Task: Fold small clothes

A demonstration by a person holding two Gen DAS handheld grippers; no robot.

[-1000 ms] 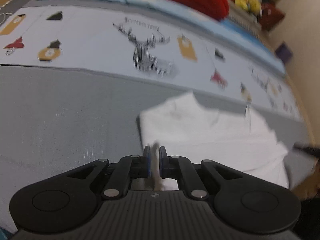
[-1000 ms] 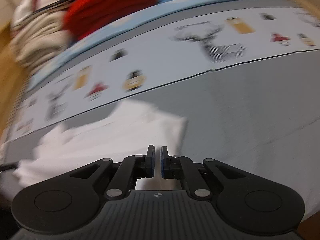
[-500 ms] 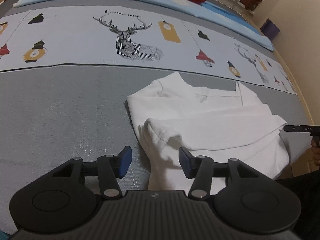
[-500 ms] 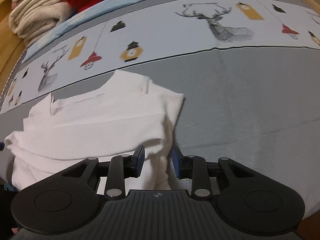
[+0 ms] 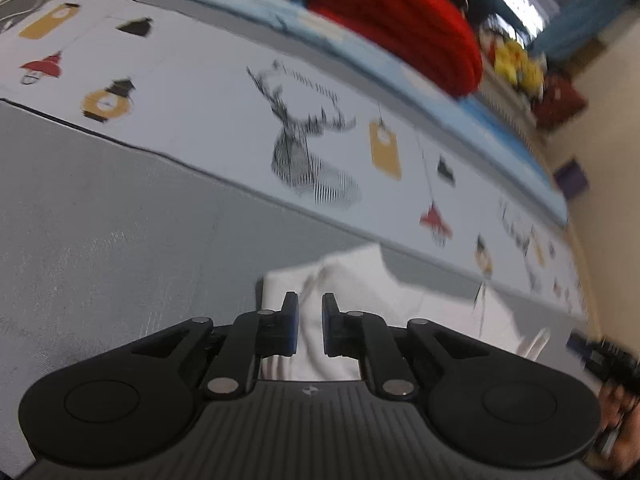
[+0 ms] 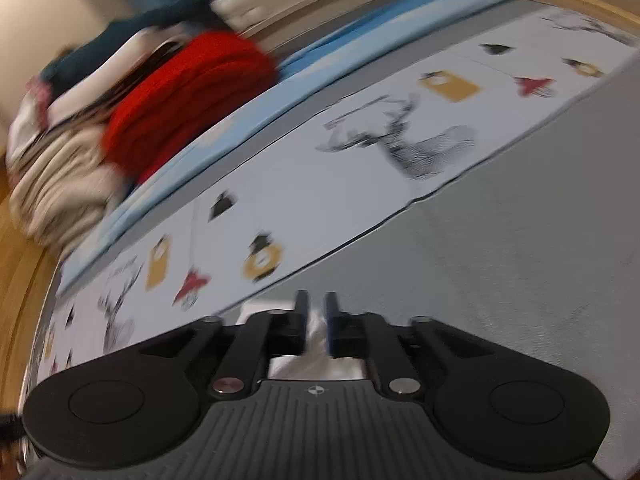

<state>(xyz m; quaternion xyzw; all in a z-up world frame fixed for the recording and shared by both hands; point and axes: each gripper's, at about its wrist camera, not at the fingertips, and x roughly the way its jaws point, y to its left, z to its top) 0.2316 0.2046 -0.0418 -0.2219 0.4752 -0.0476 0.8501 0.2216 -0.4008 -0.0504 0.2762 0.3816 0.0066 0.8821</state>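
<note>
**Both grippers closing on the white garment**

On the grey bedspread (image 5: 100, 220), the left gripper (image 5: 306, 320) and right gripper (image 6: 316, 320) are closing, white garment (image 5: 360, 292) between their jaws. A shallow pinch could let cloth slip, spoiling the fold.

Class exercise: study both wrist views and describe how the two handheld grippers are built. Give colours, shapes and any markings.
Both match. The left gripper and right gripper have matte black bodies with ribbed grey centre panels carrying a small round crosshair mark. Two rounded lobes with circular recesses flank each body. Black linkage arms with silver pivot pins lead to two narrow fingers with blue inner pads.
</note>
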